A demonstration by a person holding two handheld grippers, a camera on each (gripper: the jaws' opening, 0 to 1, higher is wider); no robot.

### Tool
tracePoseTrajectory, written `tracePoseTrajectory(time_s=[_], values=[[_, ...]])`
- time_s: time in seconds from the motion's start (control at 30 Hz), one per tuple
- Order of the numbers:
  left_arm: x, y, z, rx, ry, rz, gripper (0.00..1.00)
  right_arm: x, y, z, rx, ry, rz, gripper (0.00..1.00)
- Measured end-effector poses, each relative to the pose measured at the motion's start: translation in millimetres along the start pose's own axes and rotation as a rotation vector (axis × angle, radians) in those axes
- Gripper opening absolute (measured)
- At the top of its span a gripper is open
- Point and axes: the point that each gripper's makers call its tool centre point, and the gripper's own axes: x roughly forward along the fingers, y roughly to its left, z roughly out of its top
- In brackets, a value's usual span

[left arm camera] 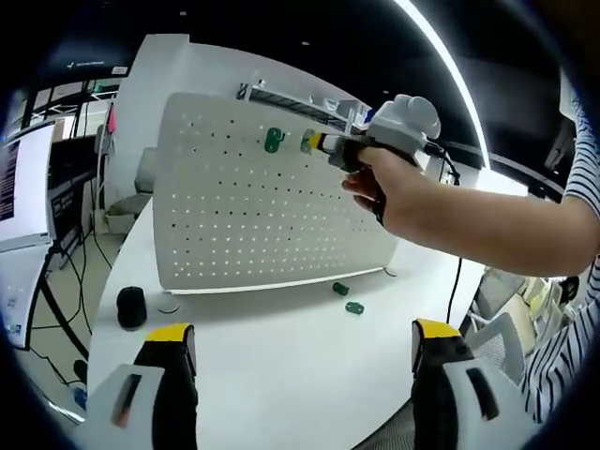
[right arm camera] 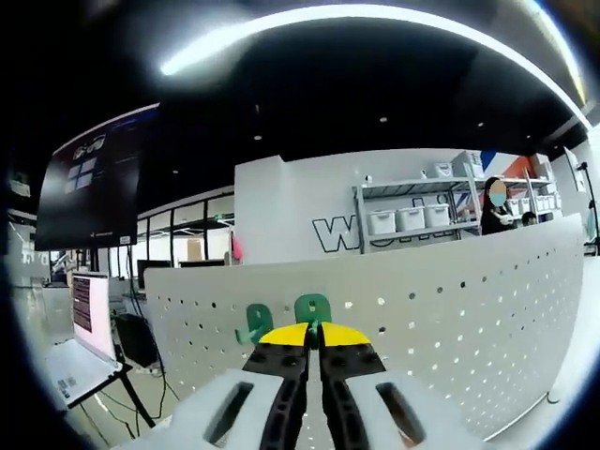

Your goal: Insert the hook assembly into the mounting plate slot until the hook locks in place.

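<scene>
A white pegboard plate [left arm camera: 244, 216] stands upright on the white table [left arm camera: 281, 375]. One green hook [left arm camera: 273, 141] hangs near its top edge. Beside that hook, my right gripper [left arm camera: 319, 142], held by a hand, presses a second green hook [left arm camera: 307, 142] to the board. In the right gripper view the yellow-tipped jaws of the right gripper [right arm camera: 314, 330] are shut on this green hook [right arm camera: 312, 307], which is against the pegboard [right arm camera: 450, 300], with the hung hook [right arm camera: 255, 322] just left of it. My left gripper [left arm camera: 302, 337] is open low over the table, nothing between its jaws.
Two loose green hooks [left arm camera: 340, 288] [left arm camera: 354, 307] lie on the table at the board's foot. A black cylinder [left arm camera: 131, 307] and a small white disc [left arm camera: 169, 304] sit at the left. A monitor [right arm camera: 94, 309] stands left; shelves [right arm camera: 412, 220] and a person [right arm camera: 494, 202] are behind the board.
</scene>
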Motion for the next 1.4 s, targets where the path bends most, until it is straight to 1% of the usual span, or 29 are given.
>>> tracePoseTrajectory(time_s=[0.07, 0.1, 0.27, 0.4, 0.47, 0.83, 1.0, 1.1, 1.4], values=[[-0.2, 2.9, -0.9, -0.007, 0.001, 0.002, 0.97, 1.2, 2.2, -0.1, 0.004, -0.001, 0.005, 0.00], [0.0, 4.0, -2.1, -0.010, 0.005, 0.004, 0.97, 1.7, 2.6, 1.0, -0.011, -0.009, 0.007, 0.00], [1.7, 6.0, -8.0, -0.016, 0.025, 0.003, 0.97, 6.3, -1.1, -1.6, -0.008, -0.005, -0.005, 0.00], [2.5, 5.2, -6.2, -0.023, 0.017, -0.003, 0.97, 6.1, 0.3, -0.6, -0.018, -0.012, -0.007, 0.00], [2.9, 5.9, -5.1, -0.027, 0.011, -0.002, 0.97, 6.8, 1.8, -3.4, -0.023, -0.006, -0.006, 0.00], [0.6, 15.4, -8.1, -0.035, 0.019, 0.016, 0.96, 10.5, -1.0, -6.0, -0.029, -0.013, -0.027, 0.00], [0.2, 17.2, -8.4, -0.035, 0.023, 0.019, 0.95, 13.5, -1.0, -8.9, -0.035, -0.012, -0.032, 0.00], [-0.3, 18.5, -9.1, -0.039, 0.024, 0.021, 0.95, 13.7, -4.5, -10.2, -0.031, -0.015, -0.043, 0.00], [0.8, 21.4, -13.5, -0.042, 0.035, 0.023, 0.95, 17.1, -2.9, -13.6, -0.036, -0.014, -0.050, 0.00]])
